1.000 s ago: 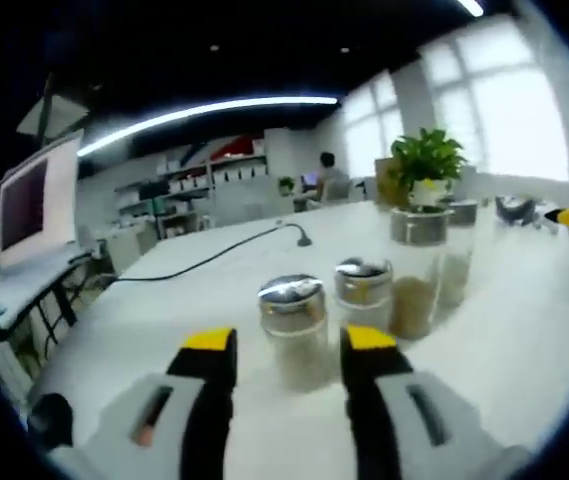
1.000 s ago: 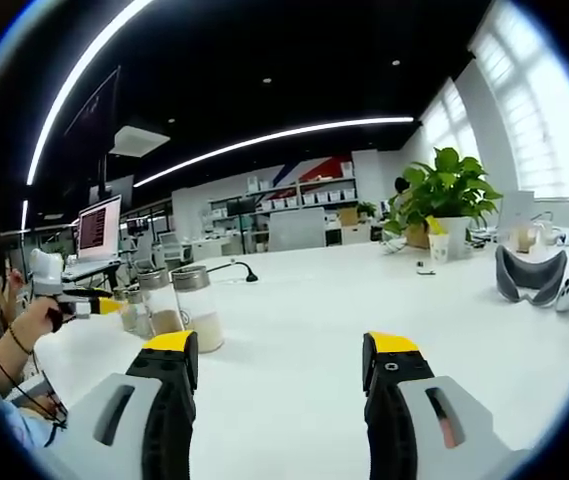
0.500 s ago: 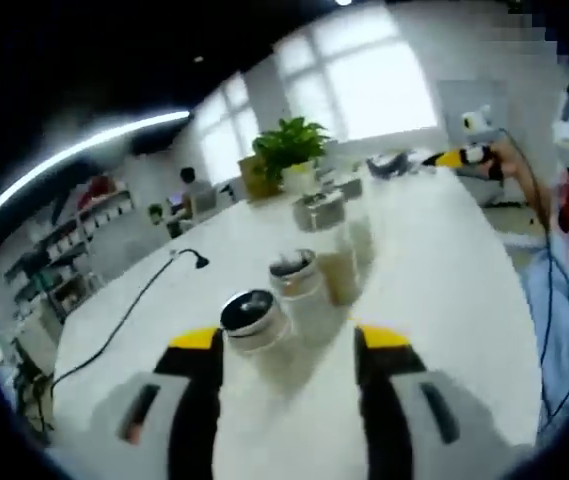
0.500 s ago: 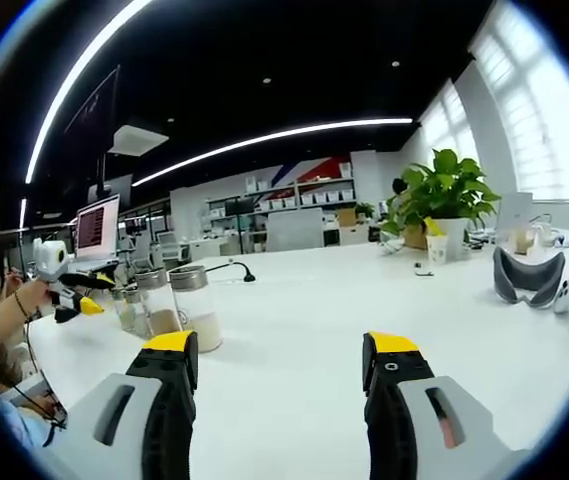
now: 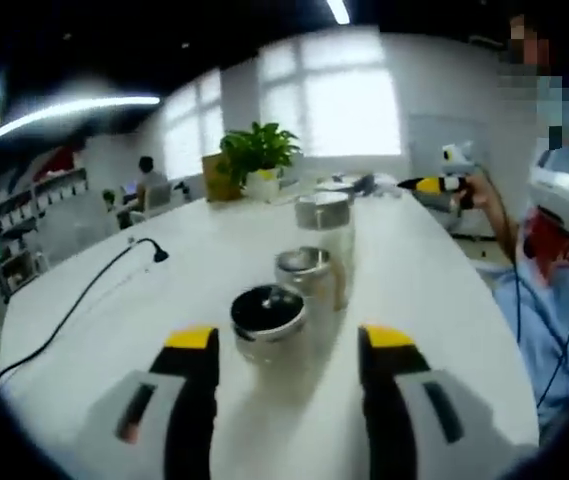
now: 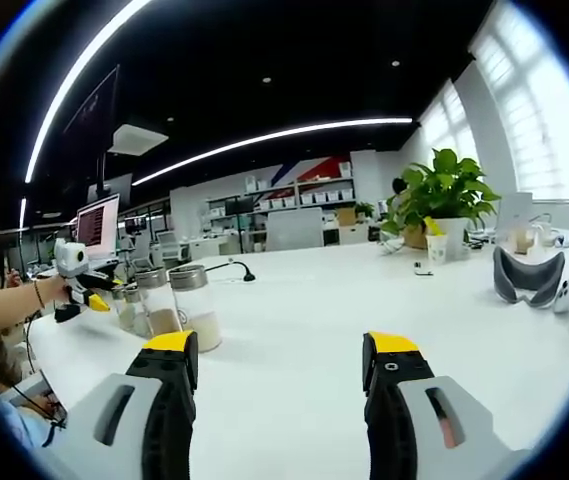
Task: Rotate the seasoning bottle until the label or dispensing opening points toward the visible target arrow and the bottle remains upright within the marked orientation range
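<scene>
Three seasoning bottles are lined up upright on the white table (image 5: 434,290). The nearest seasoning bottle (image 5: 267,322) is seen between the spread jaws of the left gripper (image 5: 289,340), ungripped. The right gripper (image 6: 280,348) is held wide apart over bare tabletop, holding nothing. A potted plant (image 6: 444,205) and a dark headset (image 6: 529,275) are shown in the right gripper view.

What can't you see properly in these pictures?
- Target arrow: none can be made out on the white table in either view.
- Nearest seasoning bottle: blurred in the left gripper view, so any label or opening direction is unreadable.
- Left hand-held gripper: too small in the right gripper view, partly overlapping the bottles.
- Bottle contents: too blurry to name.
</scene>
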`<state>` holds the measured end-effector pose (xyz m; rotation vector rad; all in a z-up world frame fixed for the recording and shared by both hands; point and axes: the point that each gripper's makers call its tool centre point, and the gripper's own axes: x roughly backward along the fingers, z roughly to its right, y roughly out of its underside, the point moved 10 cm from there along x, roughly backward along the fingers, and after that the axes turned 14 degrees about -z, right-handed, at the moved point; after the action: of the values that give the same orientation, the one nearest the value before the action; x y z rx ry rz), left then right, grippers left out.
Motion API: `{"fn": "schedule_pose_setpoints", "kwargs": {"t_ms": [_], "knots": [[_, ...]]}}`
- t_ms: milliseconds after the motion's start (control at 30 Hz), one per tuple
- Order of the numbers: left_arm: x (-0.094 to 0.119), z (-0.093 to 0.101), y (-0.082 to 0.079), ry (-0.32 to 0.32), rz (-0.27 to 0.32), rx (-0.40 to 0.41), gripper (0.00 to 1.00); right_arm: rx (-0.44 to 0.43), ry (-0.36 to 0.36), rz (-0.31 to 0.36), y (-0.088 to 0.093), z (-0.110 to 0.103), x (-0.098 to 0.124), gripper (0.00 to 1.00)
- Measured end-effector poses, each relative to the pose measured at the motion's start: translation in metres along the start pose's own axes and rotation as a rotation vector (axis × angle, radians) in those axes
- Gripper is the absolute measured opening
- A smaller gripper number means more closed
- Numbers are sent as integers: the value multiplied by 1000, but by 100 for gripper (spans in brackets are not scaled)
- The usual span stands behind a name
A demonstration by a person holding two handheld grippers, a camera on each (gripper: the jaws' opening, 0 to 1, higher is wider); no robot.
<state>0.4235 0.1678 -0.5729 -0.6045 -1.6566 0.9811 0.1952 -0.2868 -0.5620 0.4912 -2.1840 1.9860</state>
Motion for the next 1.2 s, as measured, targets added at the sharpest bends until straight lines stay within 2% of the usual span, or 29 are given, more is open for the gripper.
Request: {"fn": "schedule_pose_setpoints", "kwargs": {"t_ms": [100,233,367,600,1200], "knots": [[-3,2,-5,18,-5,-41,58,-1,-2,-1,0,0,0,68],[-6,-2,-3,30,-42,-45,55,-1,-4,-3,1,0,0,68],[-6,-8,-1,9,-36,-57,35,1,-2,2,0,0,1,68],[-7,-8,1,18,-16,-41,35,-3,-4,3,0,0,-1,68],[-9,-2,5,-37,37,25,34,-6,-5,1,0,0,-1,68]]}}
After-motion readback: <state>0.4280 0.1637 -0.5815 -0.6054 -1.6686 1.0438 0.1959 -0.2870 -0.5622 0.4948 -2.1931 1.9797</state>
